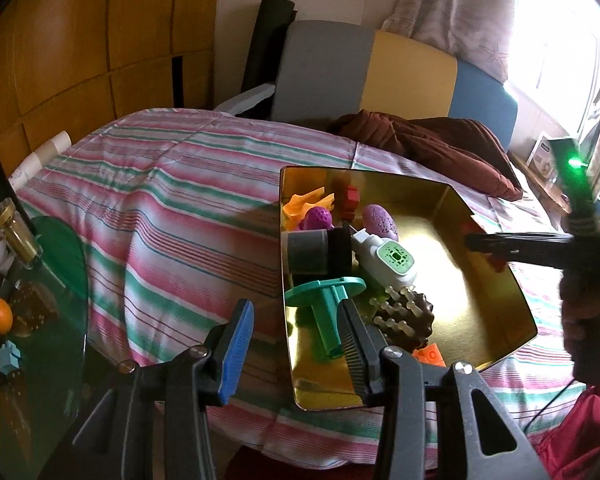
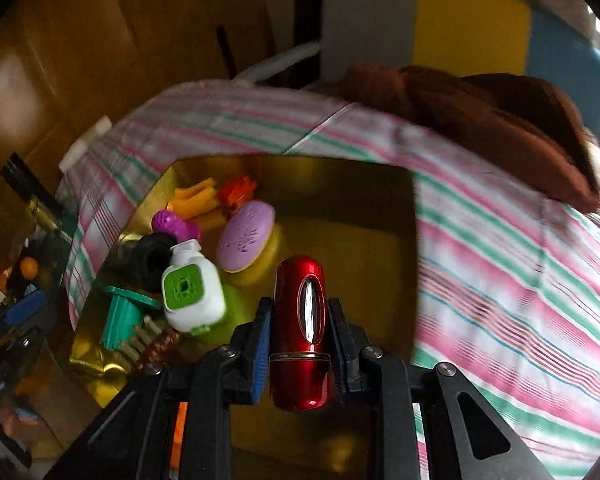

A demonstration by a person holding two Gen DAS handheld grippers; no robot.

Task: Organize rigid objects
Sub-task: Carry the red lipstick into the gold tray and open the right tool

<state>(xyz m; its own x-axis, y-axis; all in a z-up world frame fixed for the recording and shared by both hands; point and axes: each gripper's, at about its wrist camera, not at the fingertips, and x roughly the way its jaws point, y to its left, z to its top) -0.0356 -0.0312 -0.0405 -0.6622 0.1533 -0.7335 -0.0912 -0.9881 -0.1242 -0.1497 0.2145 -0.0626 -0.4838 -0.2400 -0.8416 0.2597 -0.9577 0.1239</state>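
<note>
Right tongs point(image 2: 300, 344) are clamped hard on a glossy red capsule point(image 2: 299, 332), blue pads pressing both its sides, and the capsule hangs lengthwise between them above the open floor of the gold tray point(image 2: 340, 184). Over in the left wrist view, the left tongs point(image 1: 296, 344) stand parted at the tray's near left corner with nothing gripped; the right-hand jaw sits over the tray's near edge, right by the teal spool's point(image 1: 328, 308) stem, though whether it touches I cannot tell. The blue-padded jaw hangs outside the tray, over the striped bedspread point(image 1: 160, 200).

The tray lies flat on that bedspread, and the clutter is crowded into its left side: an orange piece point(image 1: 304, 202) and a red piece point(image 1: 351, 197) at the far corner, a magenta dimpled ball point(image 1: 320, 218), a lilac oval point(image 1: 380, 222), a grey cylinder point(image 1: 307, 254) lying on its side with a black ring point(image 1: 342, 252) against it, a white bottle with a green square face point(image 1: 388, 262), and a brown studded brush point(image 1: 404, 316) near the front. The right half of the tray floor is bare and shiny. From the left camera, the right tool's dark arm reaches in over the tray's right rim. A brown cloth point(image 1: 432, 144) is heaped beyond the tray.
</note>
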